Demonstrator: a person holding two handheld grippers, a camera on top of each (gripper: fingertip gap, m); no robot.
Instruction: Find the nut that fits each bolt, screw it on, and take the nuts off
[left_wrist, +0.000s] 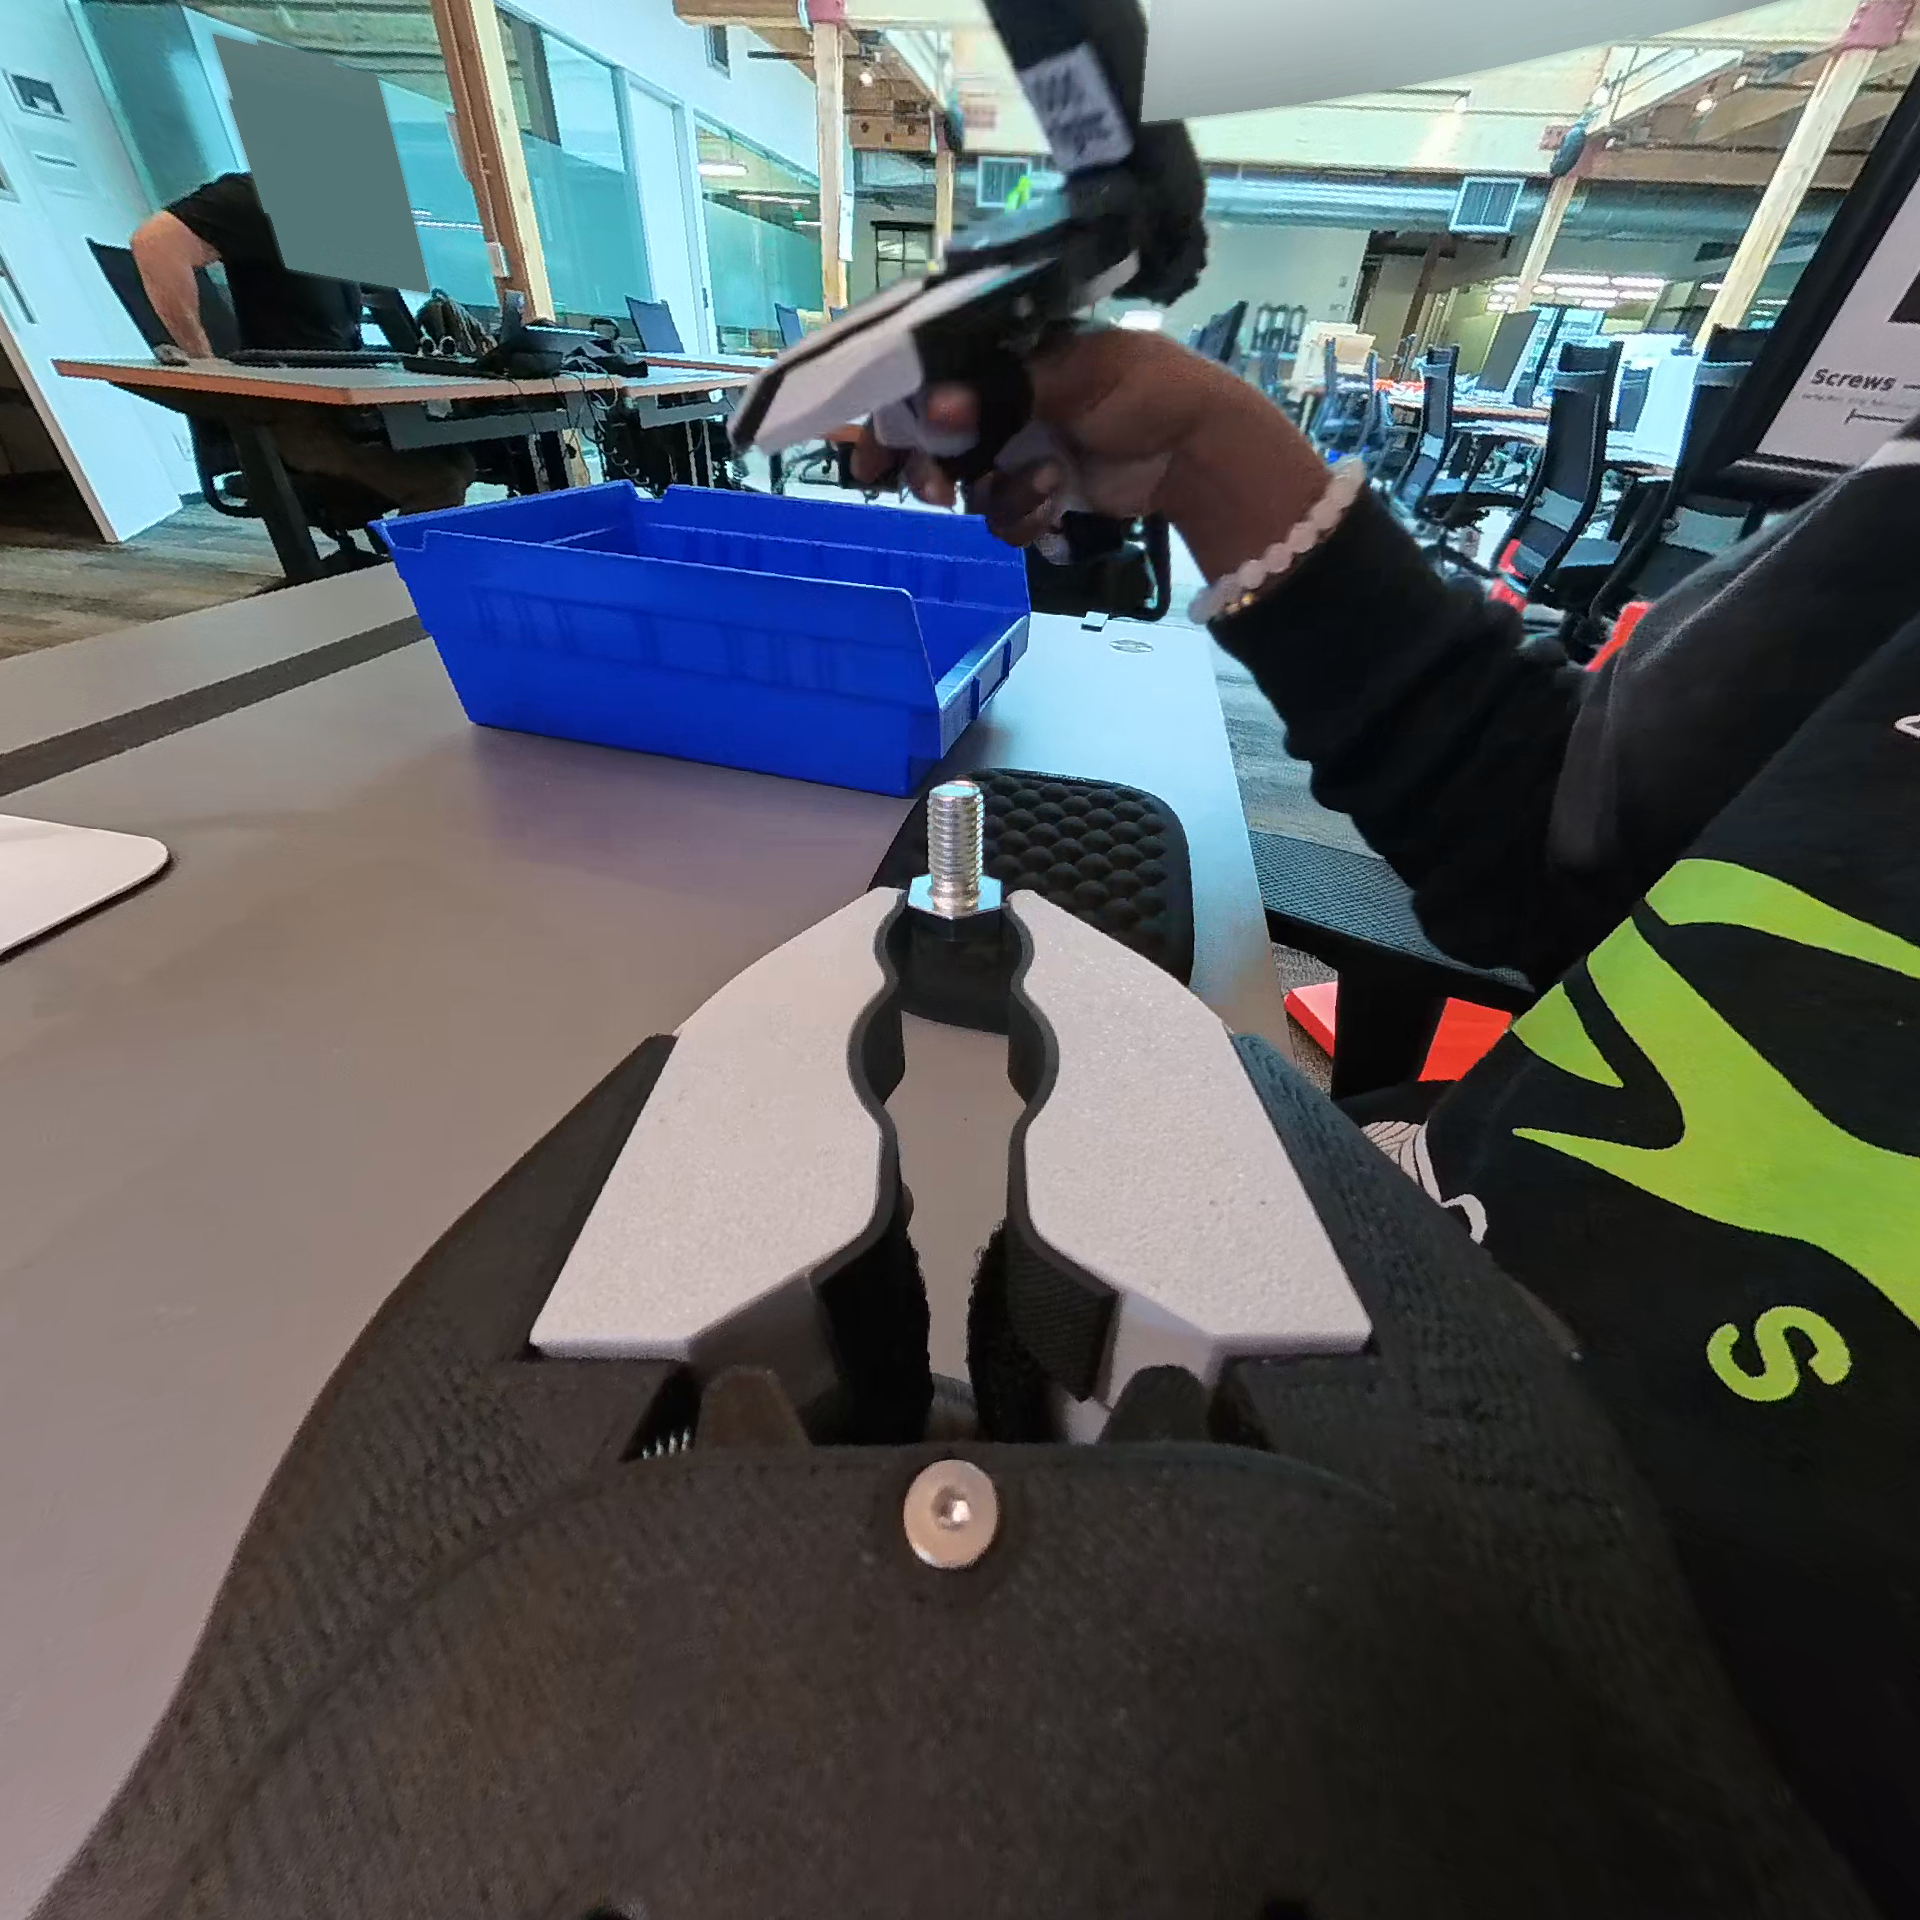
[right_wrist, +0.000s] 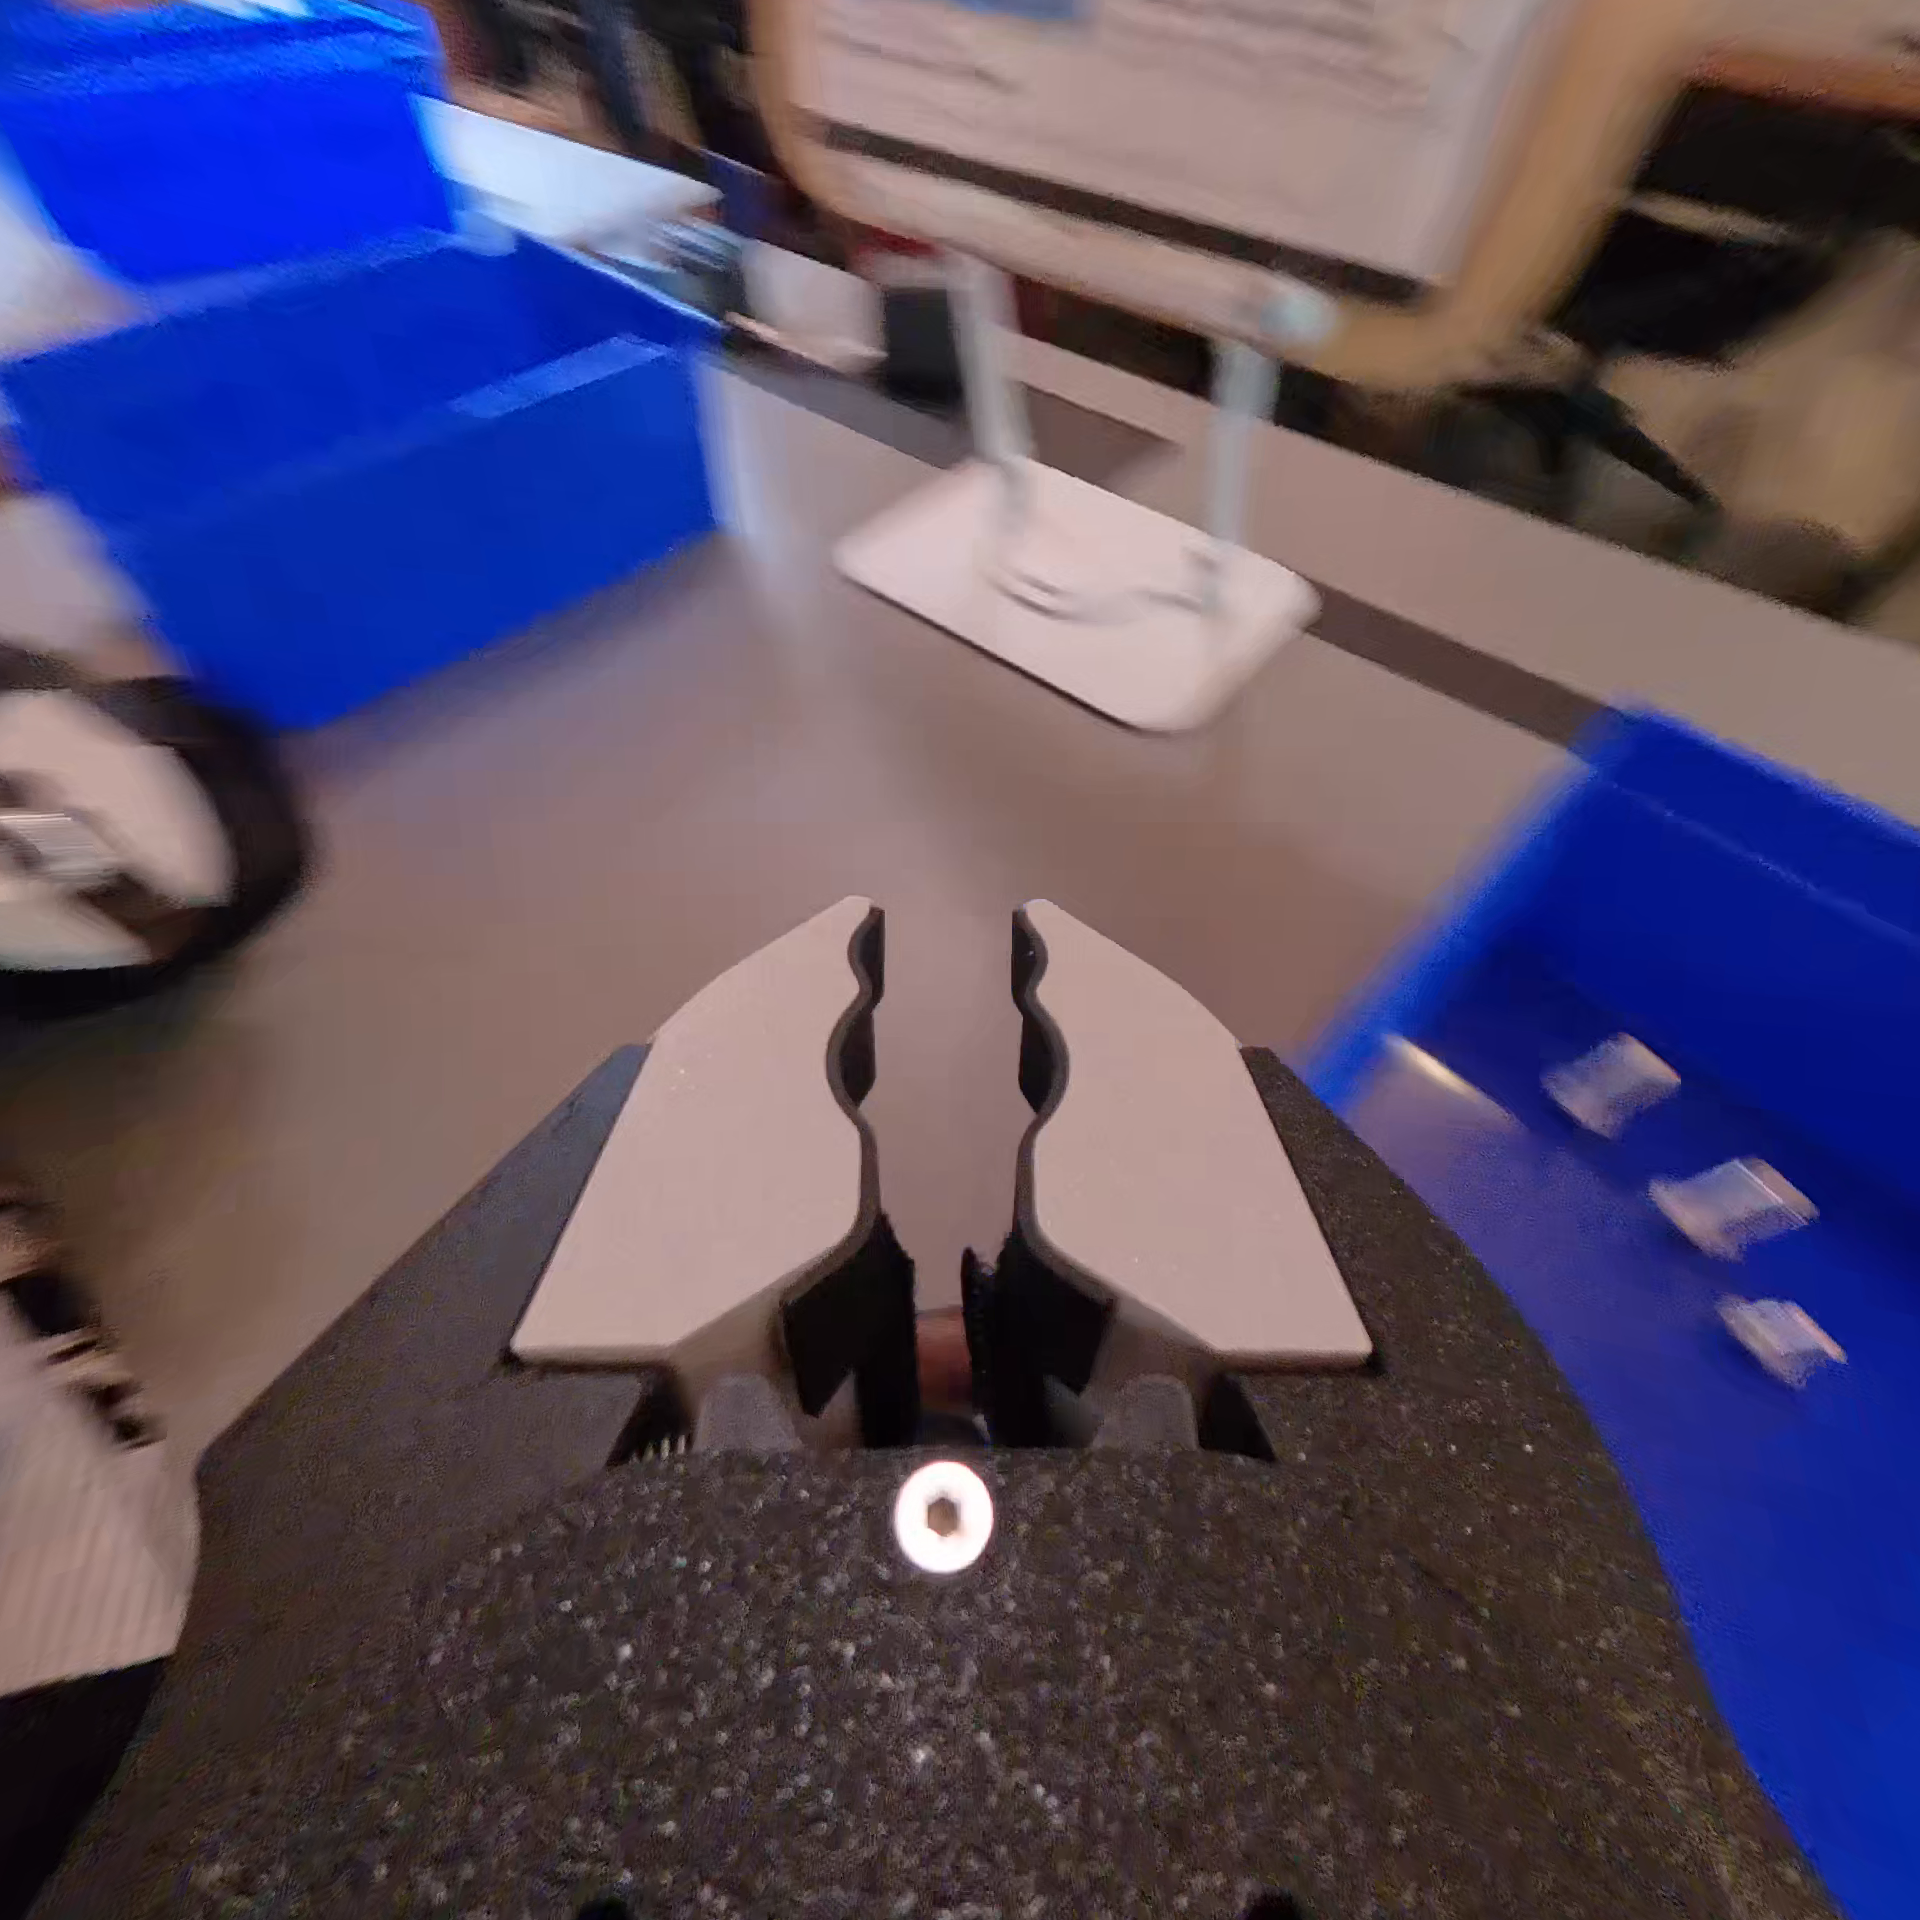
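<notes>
My left gripper (left_wrist: 954, 940) is shut on a silver bolt (left_wrist: 954, 847) that stands upright, thread up, with a silver nut (left_wrist: 953, 896) seated low on the thread just above a black base held between the fingers. My right gripper (right_wrist: 948, 920) is open and empty; the view is motion-blurred. It also shows in the left wrist view (left_wrist: 831, 390), held in a hand high above the blue bin (left_wrist: 707, 634). In the right wrist view a blue bin (right_wrist: 1662, 1091) at the right holds three small silver parts (right_wrist: 1730, 1205).
The grey table (left_wrist: 416, 987) carries a white stand base (right_wrist: 1081, 592) with a sign on two posts. More blue bins (right_wrist: 364, 468) sit at the left of the right wrist view. A black armrest (left_wrist: 1081, 862) lies behind the bolt. A person's torso (left_wrist: 1714, 1143) is at the right. About 20 cm separates my left fingertips from my right.
</notes>
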